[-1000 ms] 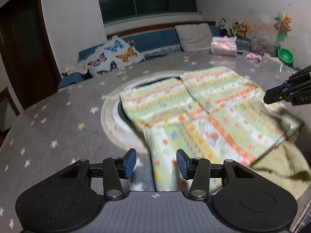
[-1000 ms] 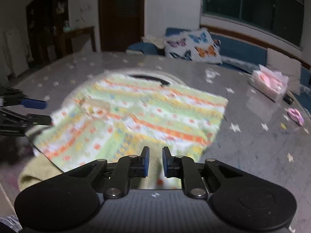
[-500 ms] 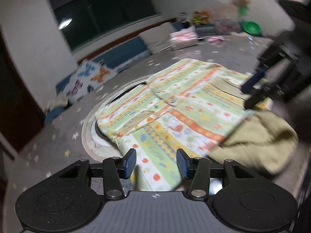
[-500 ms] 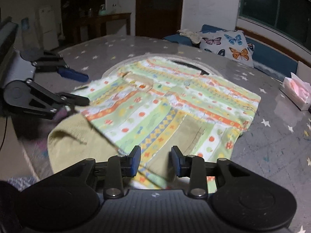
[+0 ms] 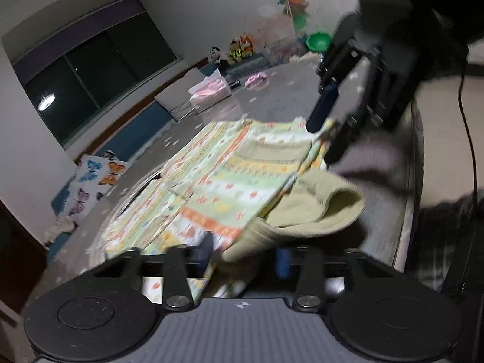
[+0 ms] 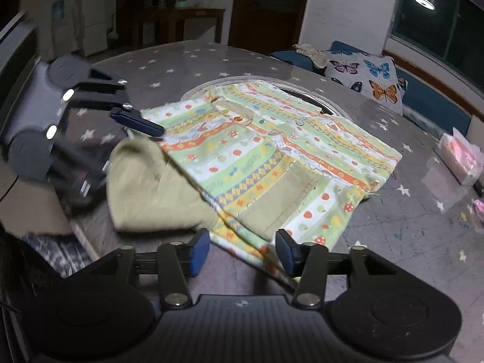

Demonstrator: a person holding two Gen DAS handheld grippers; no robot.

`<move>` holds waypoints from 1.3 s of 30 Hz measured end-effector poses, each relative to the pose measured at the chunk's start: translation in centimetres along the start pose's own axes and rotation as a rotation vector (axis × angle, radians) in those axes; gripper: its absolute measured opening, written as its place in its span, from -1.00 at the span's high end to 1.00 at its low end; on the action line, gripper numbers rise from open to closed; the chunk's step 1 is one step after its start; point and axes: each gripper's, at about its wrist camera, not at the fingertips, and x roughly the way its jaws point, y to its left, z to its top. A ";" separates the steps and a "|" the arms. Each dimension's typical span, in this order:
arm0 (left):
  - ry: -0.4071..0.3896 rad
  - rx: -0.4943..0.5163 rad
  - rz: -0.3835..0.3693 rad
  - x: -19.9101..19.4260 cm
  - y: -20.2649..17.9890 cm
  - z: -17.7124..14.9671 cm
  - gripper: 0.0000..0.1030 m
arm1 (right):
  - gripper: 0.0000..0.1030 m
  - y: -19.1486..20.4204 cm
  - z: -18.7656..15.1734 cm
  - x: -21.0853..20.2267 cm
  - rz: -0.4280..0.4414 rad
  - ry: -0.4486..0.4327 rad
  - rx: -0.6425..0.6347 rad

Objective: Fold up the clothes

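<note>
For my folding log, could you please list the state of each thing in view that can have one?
Patterned shirt: spread flat, near hem between the right tongs' fingers.
Olive garment: bunched, partly under the shirt.
Left tongs: open, cloth between the fingers.
Right tongs: open, not clamped.
Tissue pack: open, tissues showing.

The left gripper (image 5: 243,252) was blurry, with the green cloth (image 5: 305,211) covering part of its fingers. The right gripper (image 5: 329,139) looked smeared there too.

A grey star-patterned tabletop (image 6: 230,60) spreads ahead of the right gripper (image 6: 240,252); a striped pastel cotton garment (image 6: 272,157) lies just ahead; a pink tissue pack (image 6: 459,158) sits far right.
</note>
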 end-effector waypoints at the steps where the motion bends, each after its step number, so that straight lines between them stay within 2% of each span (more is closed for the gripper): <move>1: -0.005 -0.032 -0.008 0.1 0.5 0.3 0.55 | -0.02 0.1 -0.1 -0.2 -0.004 0.000 -0.018; 4: -0.006 -0.140 -0.023 0.8 2.6 1.3 0.69 | -0.10 0.6 -0.1 -0.4 -0.014 -0.026 -0.070; 5: -0.007 -0.173 -0.028 1.0 3.2 1.7 0.71 | -0.22 0.7 0.0 -0.3 -0.015 -0.038 -0.080; 8: -0.004 -0.258 -0.044 2.0 5.0 2.6 0.76 | -0.25 1.0 0.5 0.7 -0.014 -0.068 -0.107; 10: 0.001 -0.299 -0.052 2.7 6.0 3.0 0.76 | -0.16 1.1 0.6 1.5 -0.013 -0.071 -0.118; 13: 0.011 -0.336 -0.050 3.4 7.0 3.1 0.74 | 0.13 0.7 1.0 2.3 0.007 -0.074 -0.093; 15: 0.016 -0.354 -0.049 3.4 7.4 2.9 0.68 | 0.60 0.2 1.3 2.5 0.022 -0.076 -0.063; 17: 0.014 -0.351 -0.040 3.1 7.5 2.6 0.58 | 0.78 -0.9 1.9 2.6 0.021 -0.064 0.005; 22: 0.010 -0.295 0.022 0.5 6.6 1.0 -0.02 | 0.84 -3.1 3.3 1.9 0.058 -0.086 0.115; 26: 0.025 -0.231 0.066 -1.5 5.4 -0.7 -0.12 | 0.85 -3.4 4.4 1.6 0.057 -0.112 0.116; 32: 0.099 -0.106 0.147 -1.1 3.4 -2.9 -0.13 | 0.86 -4.2 5.2 1.4 0.034 -0.141 0.149; 33: 0.105 -0.088 0.159 -0.8 3.3 -3.2 -0.11 | 0.86 -4.2 5.2 1.2 0.030 -0.146 0.153; 35: 0.109 -0.069 0.177 -0.2 3.3 -3.4 0.13 | 0.86 -4.2 5.2 1.0 0.019 -0.153 0.161; 37: 0.111 -0.055 0.194 0.3 3.3 -3.6 0.55 | 0.87 -4.1 5.1 1.0 0.007 -0.157 0.173; 39: 0.104 -0.056 0.203 0.3 3.5 -3.7 0.75 | 0.89 -4.0 4.9 0.9 0.004 -0.162 0.180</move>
